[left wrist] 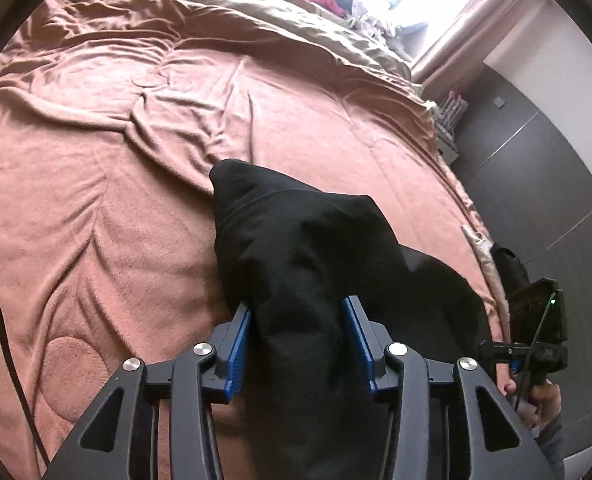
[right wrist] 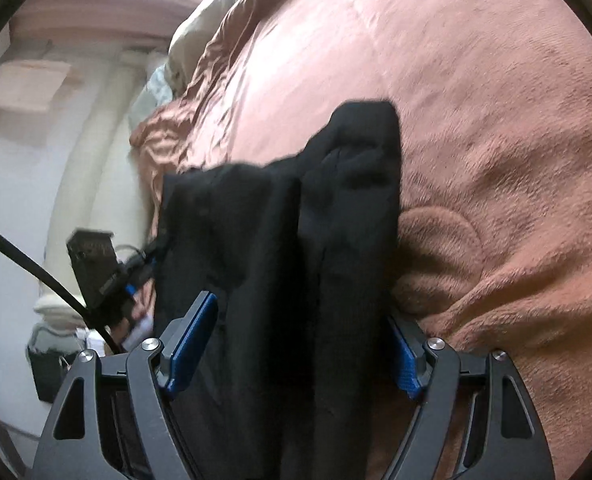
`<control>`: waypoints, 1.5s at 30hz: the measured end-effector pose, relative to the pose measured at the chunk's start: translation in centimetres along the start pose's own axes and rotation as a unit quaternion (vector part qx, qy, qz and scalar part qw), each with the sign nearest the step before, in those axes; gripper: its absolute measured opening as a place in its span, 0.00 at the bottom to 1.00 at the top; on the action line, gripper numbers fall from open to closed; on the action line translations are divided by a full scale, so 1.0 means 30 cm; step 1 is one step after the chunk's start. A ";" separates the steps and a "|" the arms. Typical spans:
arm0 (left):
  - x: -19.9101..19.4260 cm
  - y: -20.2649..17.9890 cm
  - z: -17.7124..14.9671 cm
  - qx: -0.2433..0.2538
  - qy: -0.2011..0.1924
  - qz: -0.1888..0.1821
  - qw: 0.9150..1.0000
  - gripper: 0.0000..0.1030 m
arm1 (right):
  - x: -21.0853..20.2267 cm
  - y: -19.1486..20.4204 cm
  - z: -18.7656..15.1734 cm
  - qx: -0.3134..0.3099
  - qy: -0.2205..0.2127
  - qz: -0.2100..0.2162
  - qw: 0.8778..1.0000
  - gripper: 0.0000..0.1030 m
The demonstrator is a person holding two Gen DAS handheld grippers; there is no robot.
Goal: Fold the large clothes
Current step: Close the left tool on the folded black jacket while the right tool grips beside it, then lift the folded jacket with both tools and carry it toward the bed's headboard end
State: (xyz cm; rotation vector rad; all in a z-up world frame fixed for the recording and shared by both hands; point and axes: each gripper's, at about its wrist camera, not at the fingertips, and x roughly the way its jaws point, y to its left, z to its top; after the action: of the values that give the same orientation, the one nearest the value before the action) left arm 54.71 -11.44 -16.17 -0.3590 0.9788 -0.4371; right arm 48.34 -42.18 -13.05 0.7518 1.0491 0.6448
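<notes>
Scene: bed (left wrist: 96, 184) w/ pinkish-brown fleece blanket (left wrist: 315, 112), creased; tan duvet (left wrist: 280, 12) bunched at far end by bright window.
Task item: black garment (left wrist: 296, 248), large, lying on blanket nr bed edge; bunched into a ridge, one corner pointing up-bed.
Left gripper (left wrist: 297, 344): angled down over garment; blue-padded fingers (left wrist: 240, 348) at medium gap, a thick fold of black cloth filling the space betw. them, both pads against the cloth — gripping it.
Right gripper (right wrist: 301, 344): fingers (right wrist: 192, 340) set wide; black garment (right wrist: 280, 240) hangs thru the gap in two long folds. Right pad looks against cloth; left pad shows a sliver of gap. Can't tell if actually clamped.
Cross-view: left cam shows other gripper unit (left wrist: 535, 332) at right edge, green LED lit, person's hand (left wrist: 539, 400) on its handle. Right cam, blurred, shows other unit (right wrist: 100, 268) at left, beside garment edge.
Surroundings: pink curtain (left wrist: 467, 28), dark panelled wall (left wrist: 543, 152) to right of bed; black cable (right wrist: 36, 260) across right cam's left side.
</notes>
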 end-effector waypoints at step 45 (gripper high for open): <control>-0.592 -0.245 -0.179 0.002 -0.110 -0.086 0.990 0.17 | -0.166 0.498 -0.317 -0.165 -0.123 0.025 0.978 0.12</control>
State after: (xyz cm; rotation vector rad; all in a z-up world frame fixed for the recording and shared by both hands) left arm 40.11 -9.22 -2.74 -0.4802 0.7351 -0.5447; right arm 36.06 -35.01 -1.37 0.5525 0.6753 0.7271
